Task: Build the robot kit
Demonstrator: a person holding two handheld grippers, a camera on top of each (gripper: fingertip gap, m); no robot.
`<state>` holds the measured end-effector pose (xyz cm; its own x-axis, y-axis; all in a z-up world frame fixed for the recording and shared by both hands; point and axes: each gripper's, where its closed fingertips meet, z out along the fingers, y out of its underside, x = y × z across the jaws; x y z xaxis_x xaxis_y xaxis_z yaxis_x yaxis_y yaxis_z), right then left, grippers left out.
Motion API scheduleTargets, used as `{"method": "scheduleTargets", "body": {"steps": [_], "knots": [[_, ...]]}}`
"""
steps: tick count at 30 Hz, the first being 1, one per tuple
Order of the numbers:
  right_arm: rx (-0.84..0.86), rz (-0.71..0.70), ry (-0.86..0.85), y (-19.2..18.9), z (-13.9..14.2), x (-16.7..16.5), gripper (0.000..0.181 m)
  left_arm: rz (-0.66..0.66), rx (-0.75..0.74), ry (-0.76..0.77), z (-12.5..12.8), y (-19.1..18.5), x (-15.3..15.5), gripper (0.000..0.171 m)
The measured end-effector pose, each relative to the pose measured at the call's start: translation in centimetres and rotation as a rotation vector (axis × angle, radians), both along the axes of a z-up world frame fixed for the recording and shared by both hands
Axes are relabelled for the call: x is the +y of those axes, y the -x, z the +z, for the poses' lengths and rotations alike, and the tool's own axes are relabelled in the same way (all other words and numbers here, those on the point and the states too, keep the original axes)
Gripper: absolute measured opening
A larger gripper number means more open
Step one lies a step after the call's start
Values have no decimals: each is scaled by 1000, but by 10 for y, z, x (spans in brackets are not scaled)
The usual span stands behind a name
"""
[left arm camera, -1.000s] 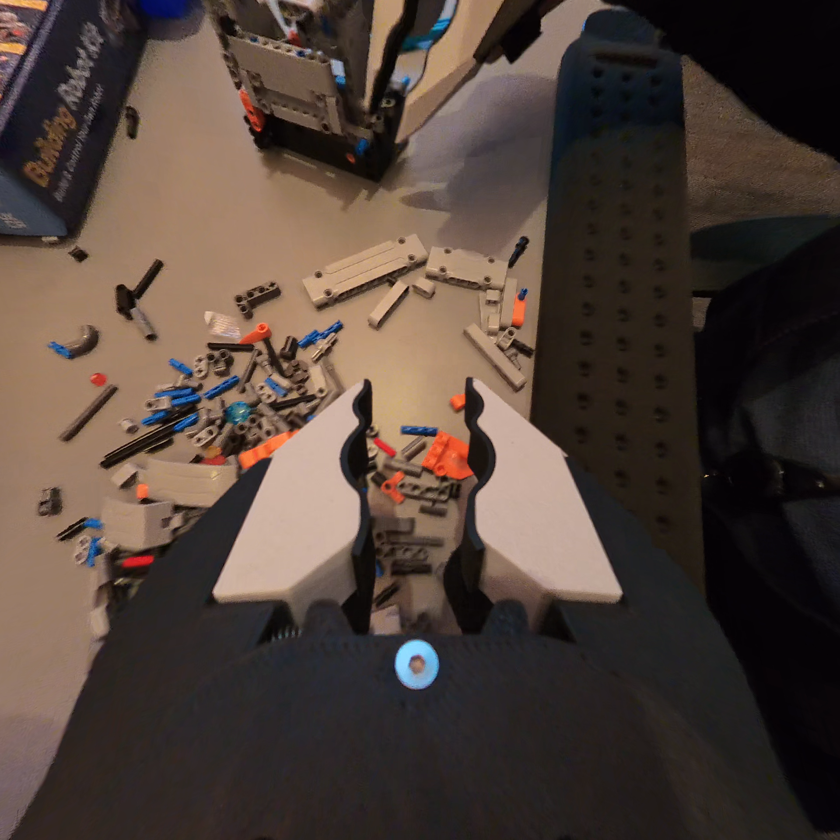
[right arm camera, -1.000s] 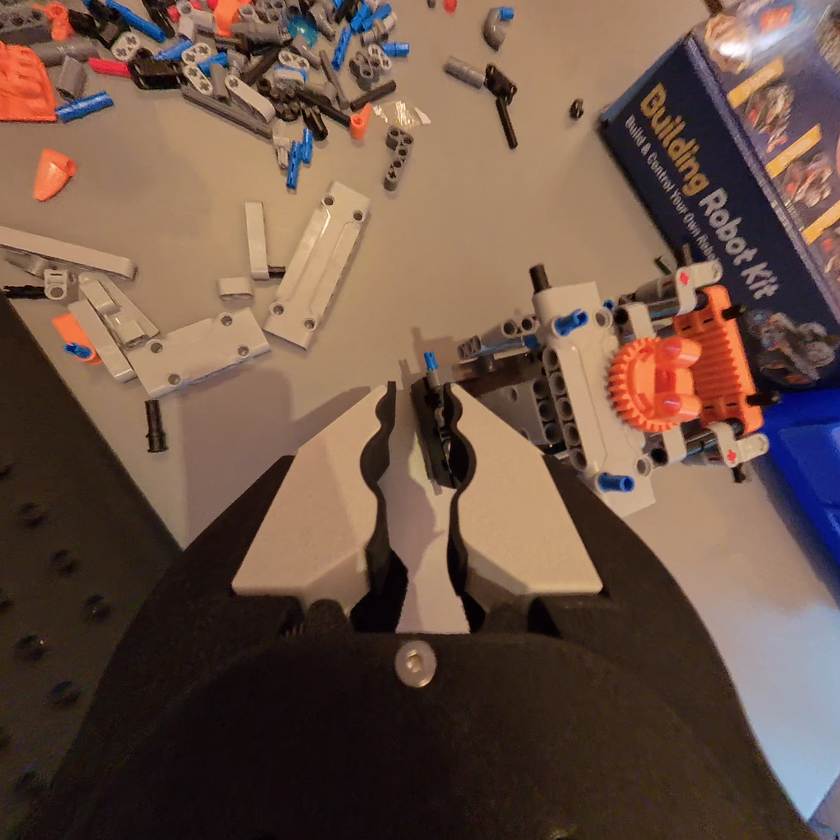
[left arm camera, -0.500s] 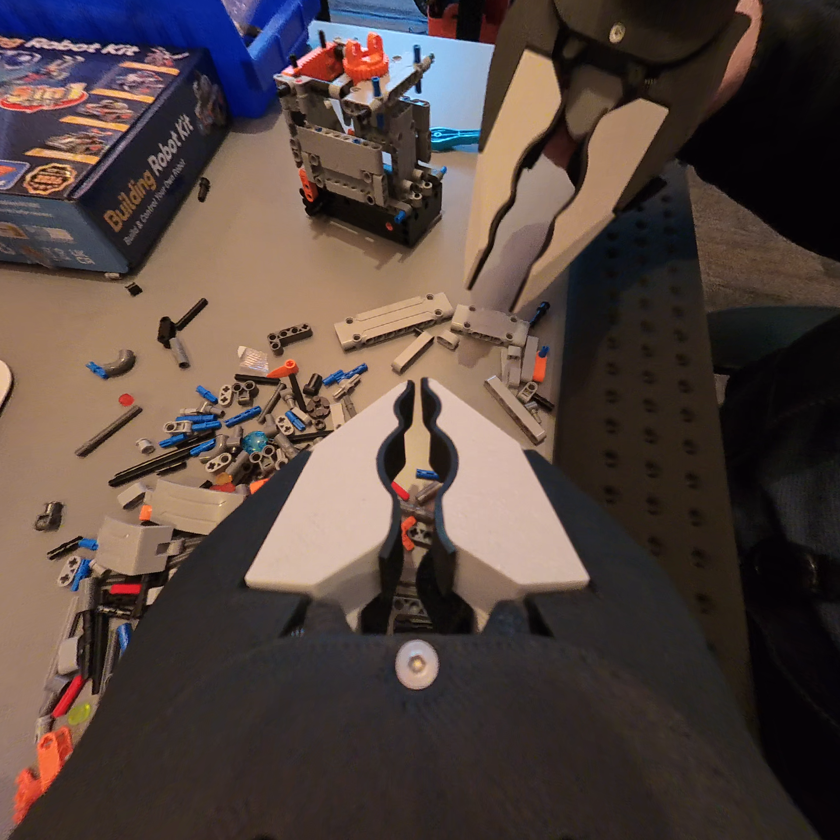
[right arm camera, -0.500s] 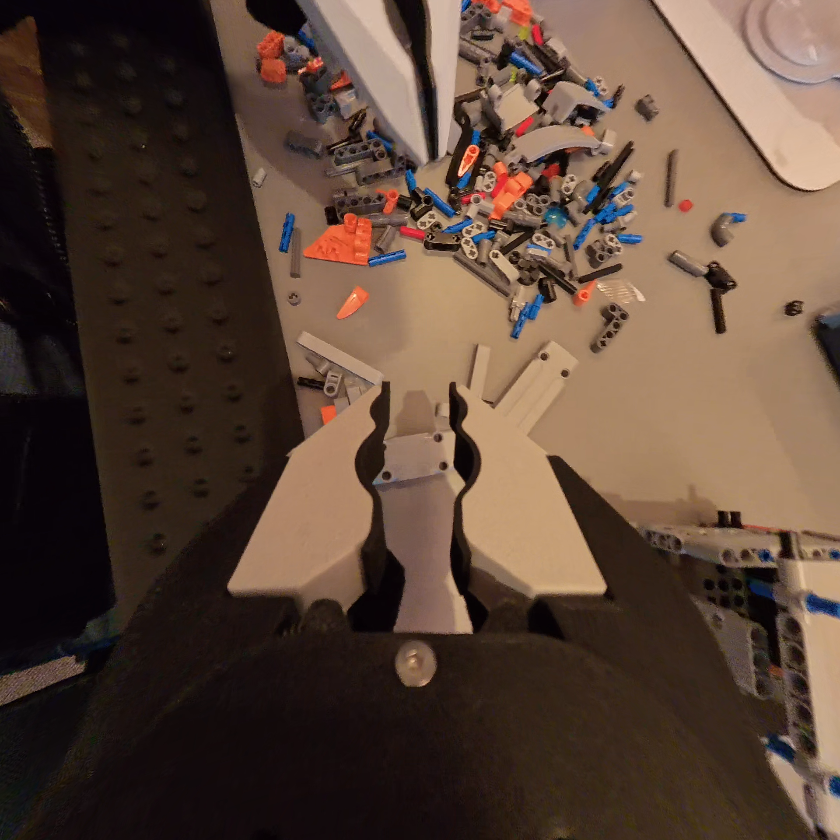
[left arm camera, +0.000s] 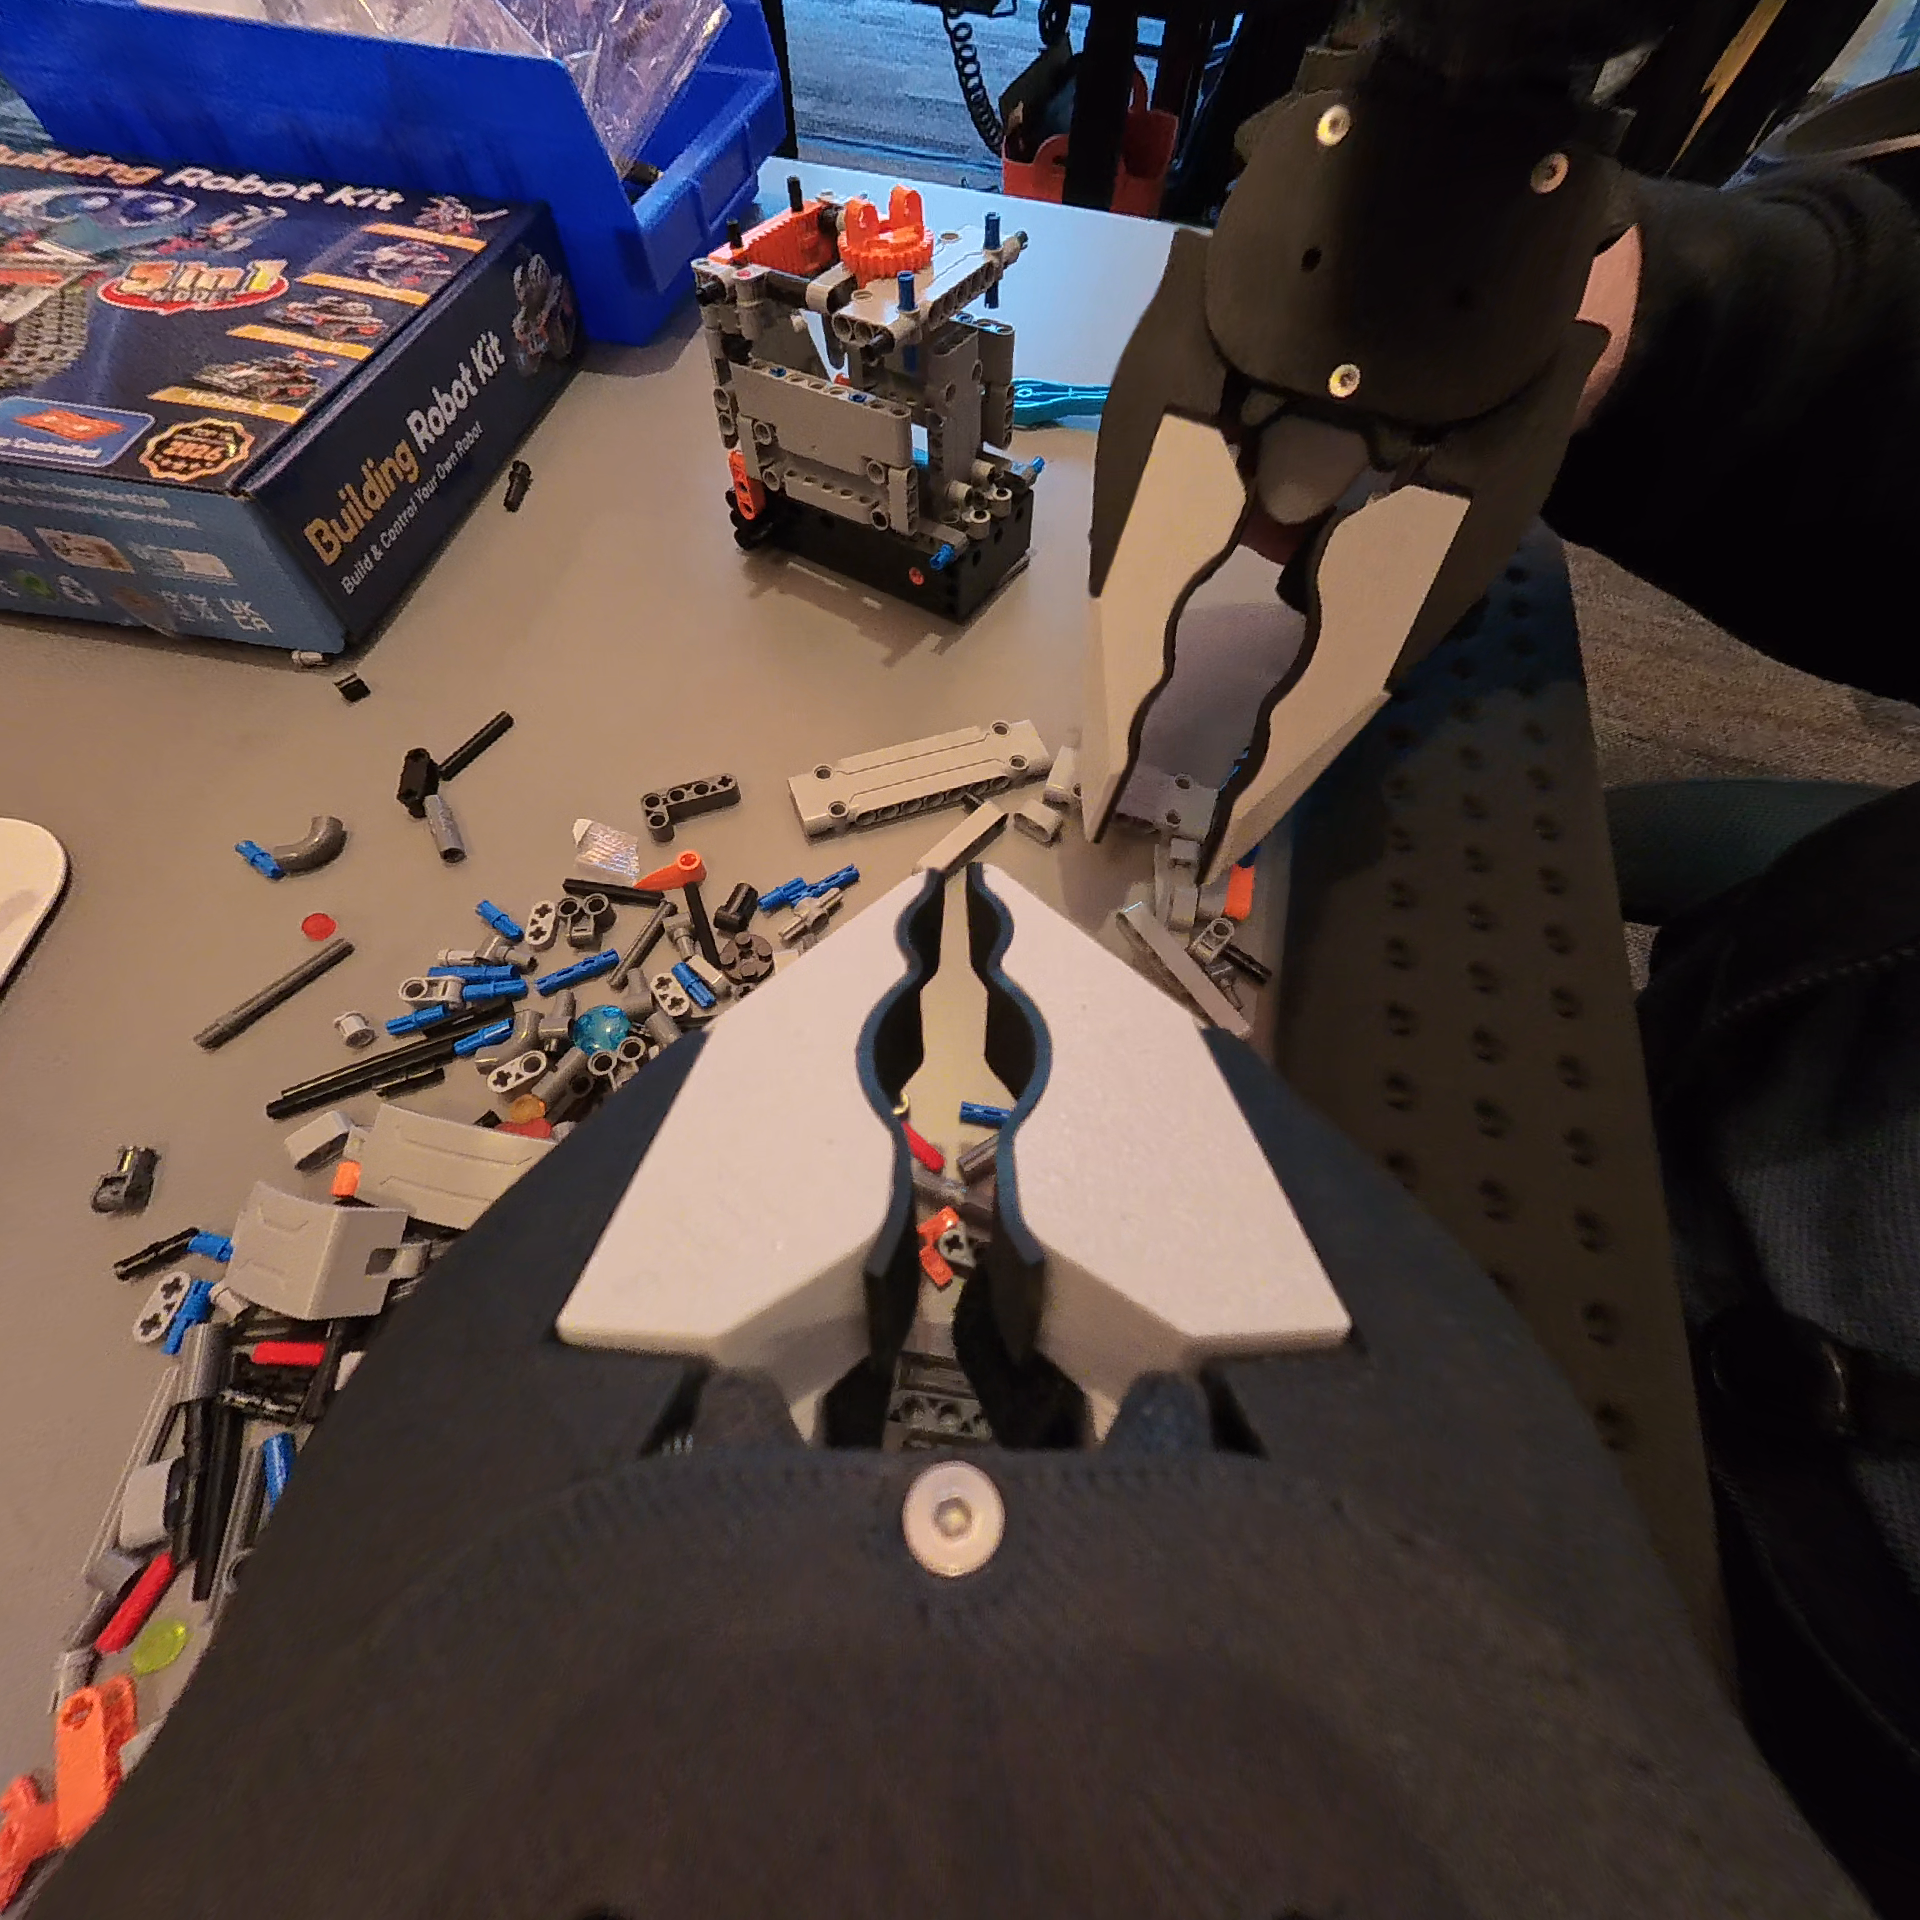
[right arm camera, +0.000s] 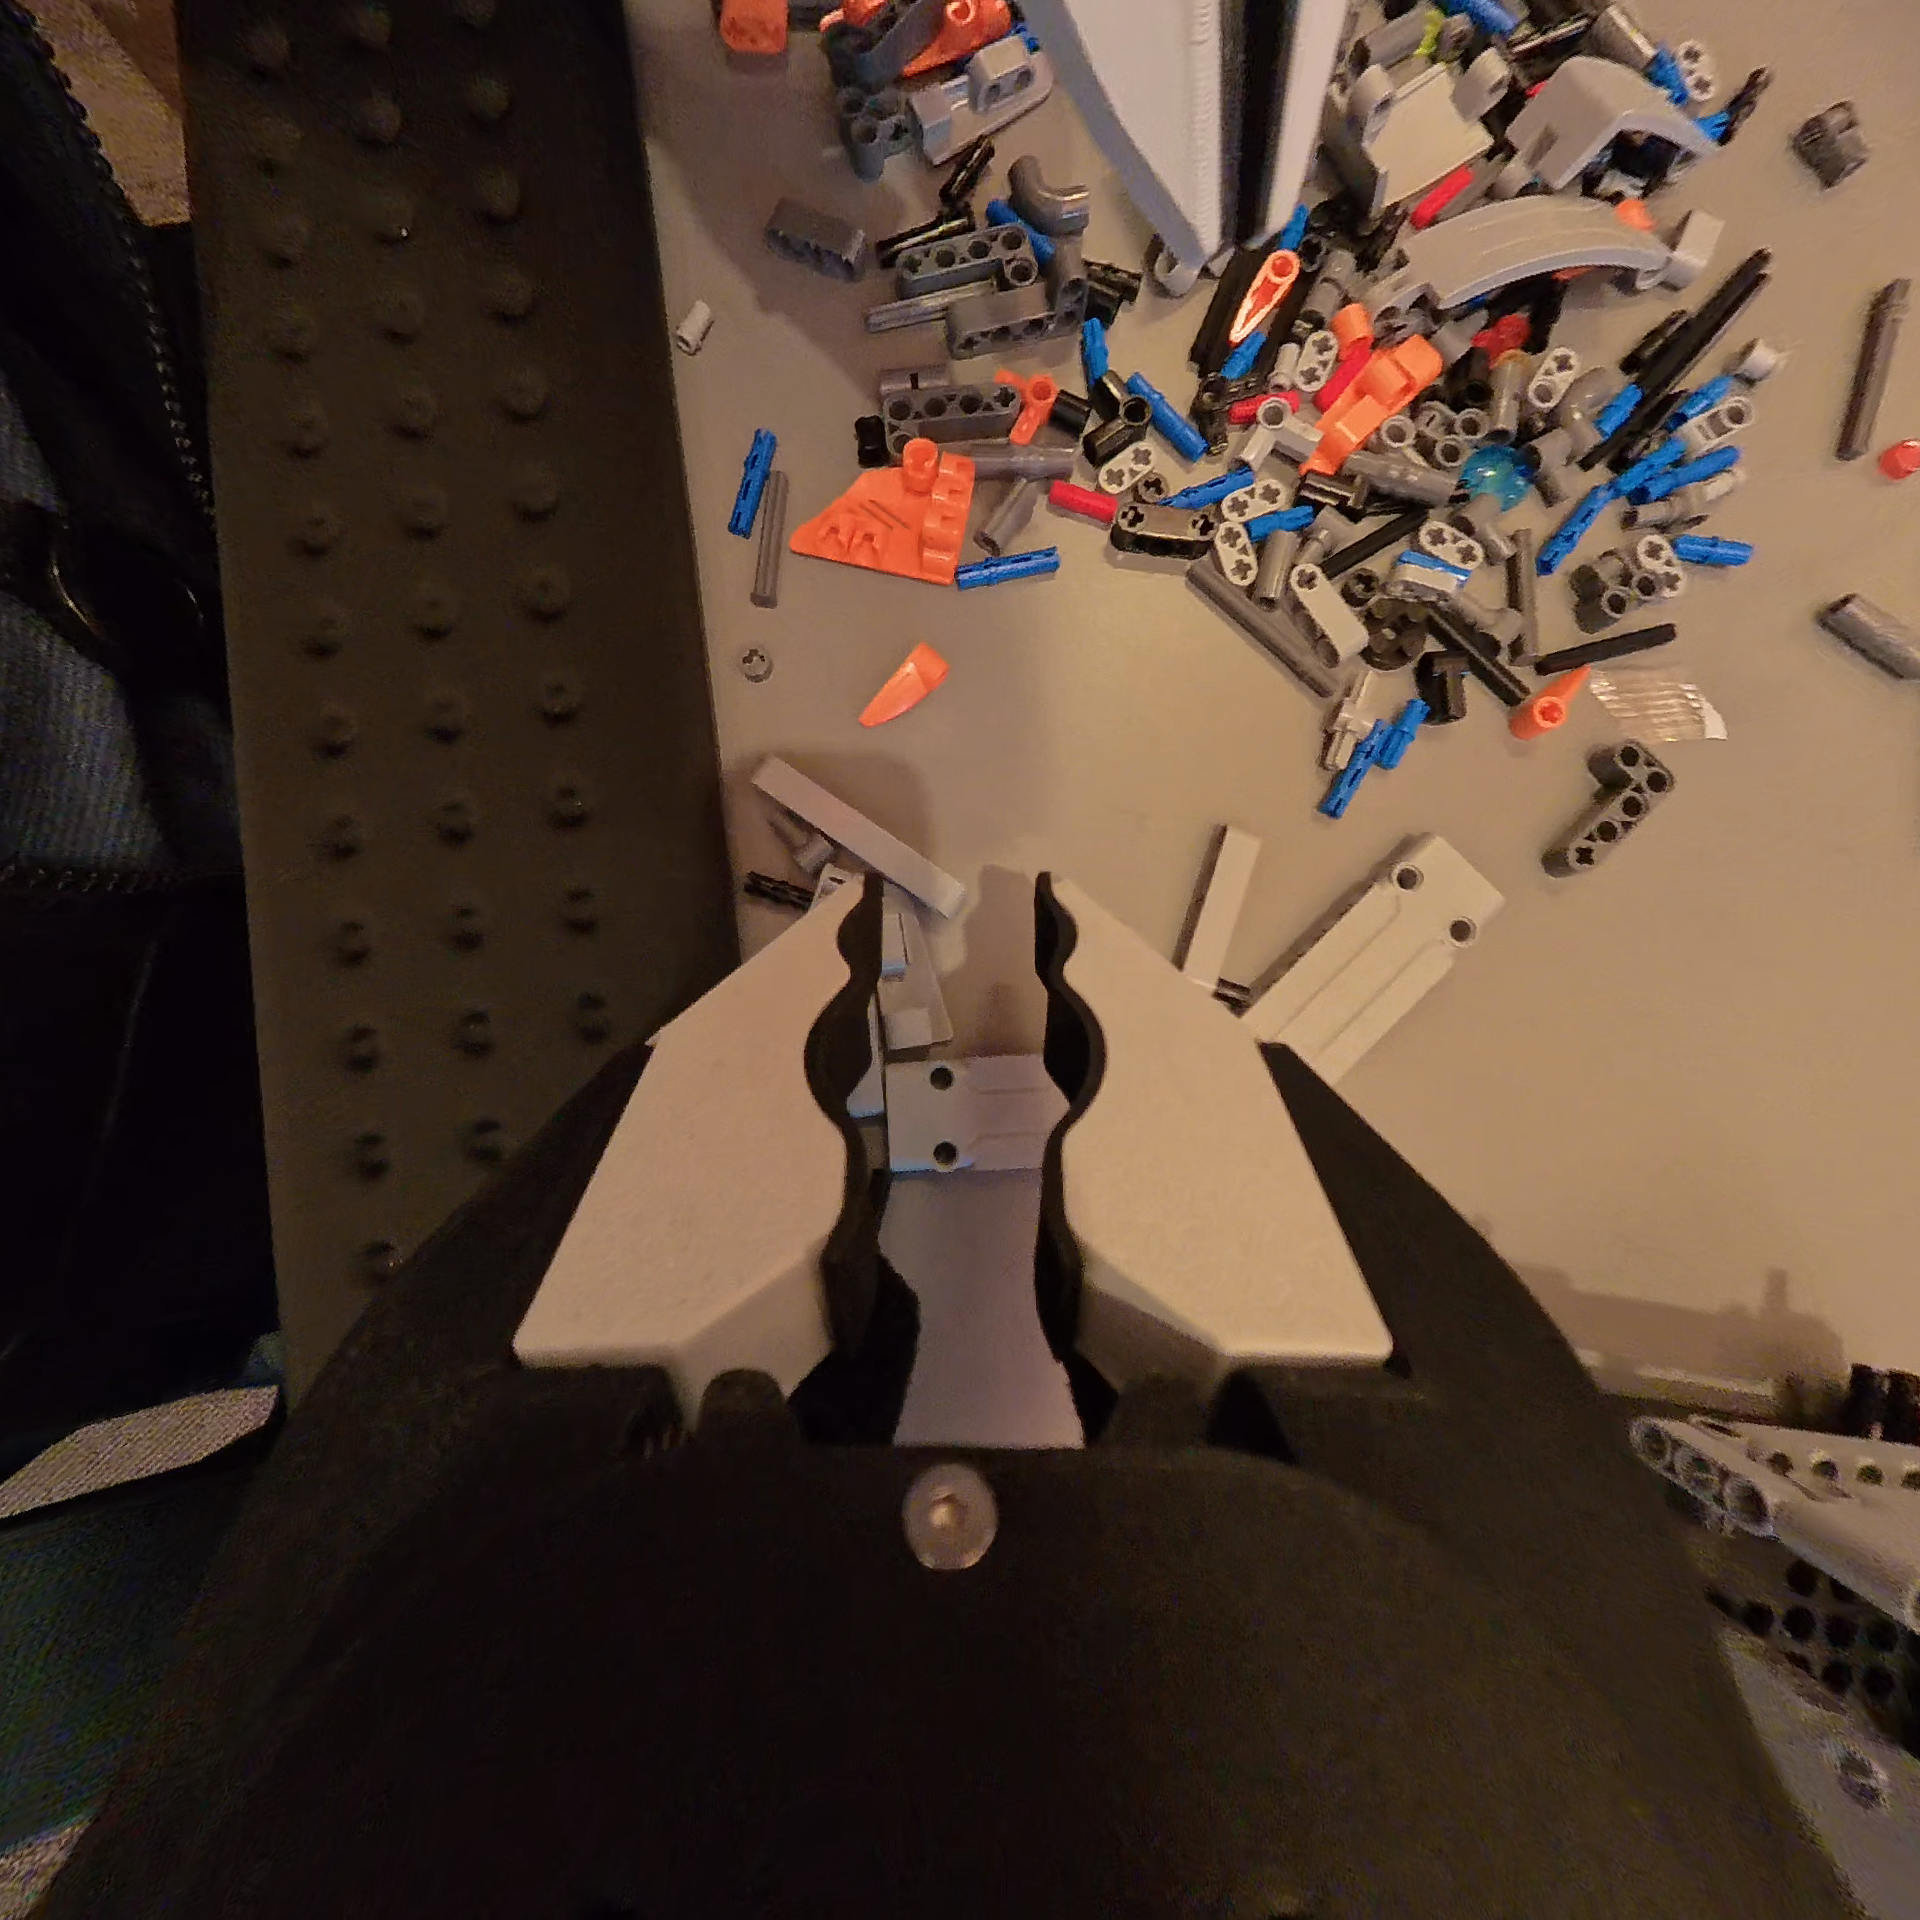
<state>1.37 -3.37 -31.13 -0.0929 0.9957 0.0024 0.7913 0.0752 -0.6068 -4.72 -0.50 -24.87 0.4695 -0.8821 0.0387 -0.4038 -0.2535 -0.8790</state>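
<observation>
Tongs swapped states: my left gripper (left arm camera: pixel 954 881) has pinched nearly together, my right gripper (right arm camera: pixel 951 894) now spread astride a grey panel (right arm camera: pixel 961 1127)

Right tool (right arm camera: pixel 956 904), parted, straddles a flat grey panel (right arm camera: pixel 961 1127) on the table.

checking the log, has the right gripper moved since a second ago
Yes. The right gripper left the half-built model and now hangs open over the short grey panel by the black studded mat.
</observation>
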Motion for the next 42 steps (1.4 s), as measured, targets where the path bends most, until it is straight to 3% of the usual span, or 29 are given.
{"method": "scheduleTargets", "body": {"steps": [12,20,24,30,42], "knots": [[-61,-18,19,2,-22,6,19,13,-18,-12,6,4,0,3],[-41,-110,-3,-2,-15,24,16,40,-24,-10,7,10,4,3],[-6,-62,44,-5,-4,13,27,52,-36,4,8,13,6,3],[-35,39,52,1,-11,-3,30,56,-32,16,5,13,7,3],[-70,86,39,11,-21,0,4,9,-14,50,-4,5,2,6]]}}
